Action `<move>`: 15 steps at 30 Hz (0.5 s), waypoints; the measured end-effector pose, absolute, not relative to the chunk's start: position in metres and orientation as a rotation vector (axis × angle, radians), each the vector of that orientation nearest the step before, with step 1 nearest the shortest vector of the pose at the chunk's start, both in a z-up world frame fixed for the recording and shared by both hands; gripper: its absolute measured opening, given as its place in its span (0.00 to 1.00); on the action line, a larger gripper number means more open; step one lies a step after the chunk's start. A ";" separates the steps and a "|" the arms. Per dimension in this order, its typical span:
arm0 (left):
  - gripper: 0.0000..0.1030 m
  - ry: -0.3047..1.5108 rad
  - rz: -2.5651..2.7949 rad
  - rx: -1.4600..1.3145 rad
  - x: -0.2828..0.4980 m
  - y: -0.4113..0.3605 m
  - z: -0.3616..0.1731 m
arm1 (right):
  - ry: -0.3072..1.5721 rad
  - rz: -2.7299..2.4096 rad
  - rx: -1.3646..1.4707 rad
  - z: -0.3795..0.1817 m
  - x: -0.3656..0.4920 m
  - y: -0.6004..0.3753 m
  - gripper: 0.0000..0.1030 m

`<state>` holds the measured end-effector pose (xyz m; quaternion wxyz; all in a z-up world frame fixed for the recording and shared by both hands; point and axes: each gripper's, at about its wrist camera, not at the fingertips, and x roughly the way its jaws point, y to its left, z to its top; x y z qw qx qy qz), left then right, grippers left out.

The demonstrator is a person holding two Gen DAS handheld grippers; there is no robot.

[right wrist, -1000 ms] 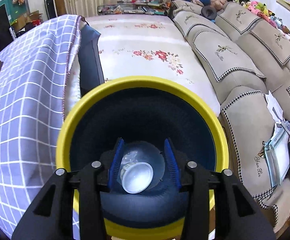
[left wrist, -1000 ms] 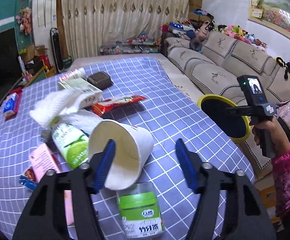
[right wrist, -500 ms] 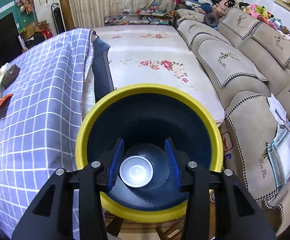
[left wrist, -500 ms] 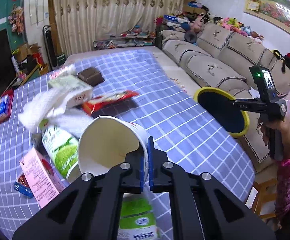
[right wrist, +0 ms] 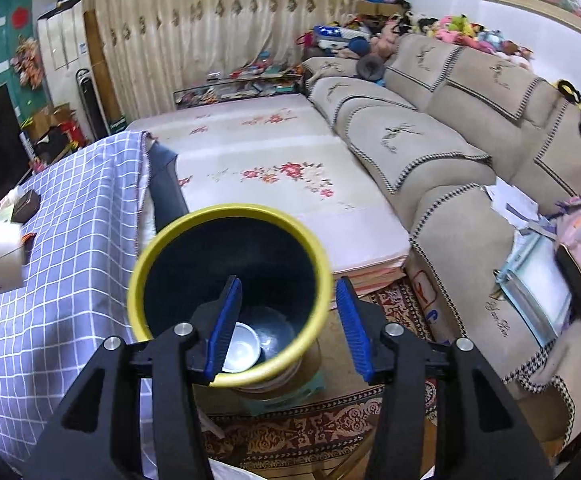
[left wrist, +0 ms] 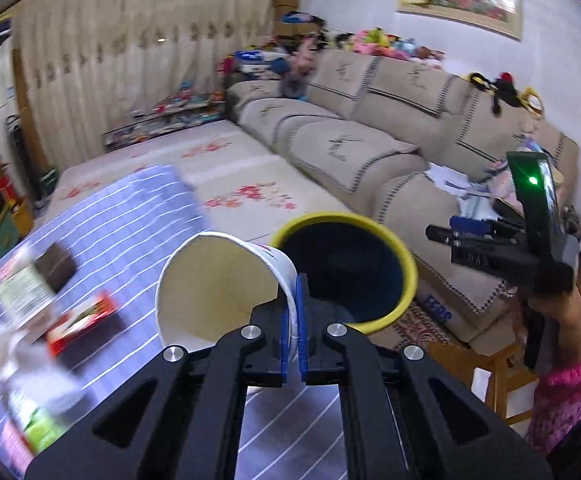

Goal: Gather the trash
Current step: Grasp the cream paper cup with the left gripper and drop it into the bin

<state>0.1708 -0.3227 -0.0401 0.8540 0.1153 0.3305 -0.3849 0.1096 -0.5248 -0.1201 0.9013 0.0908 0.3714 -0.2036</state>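
Paper cup [left wrist: 218, 288], pinched by its rim in the closed left gripper [left wrist: 295, 344], now lifted beside the yellow-rimmed bin [left wrist: 344, 268]. Right gripper [right wrist: 286, 328], jaws just widened and empty, straddles the bin's near rim. Drop-in likely follows.

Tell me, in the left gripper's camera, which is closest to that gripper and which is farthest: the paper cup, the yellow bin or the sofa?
1. Paper cup: pinched by its rim in the left gripper.
2. Yellow bin: just beyond the cup, right.
3. Sofa: far back, right.

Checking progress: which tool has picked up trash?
The left tool, shut on the white paper cup; the right tool is open and holds nothing.
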 end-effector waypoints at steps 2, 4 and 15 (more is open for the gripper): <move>0.04 0.709 -0.856 0.235 0.176 -0.353 -0.044 | 0.764 -0.430 0.199 -0.122 0.101 -0.531 0.46; 0.04 0.724 -0.882 0.238 0.182 -0.379 -0.050 | 0.762 -0.439 0.209 -0.124 0.095 -0.538 0.46; 0.13 0.872 -0.869 0.260 0.236 -0.484 -0.114 | 0.779 -0.465 0.254 -0.141 0.081 -0.567 0.48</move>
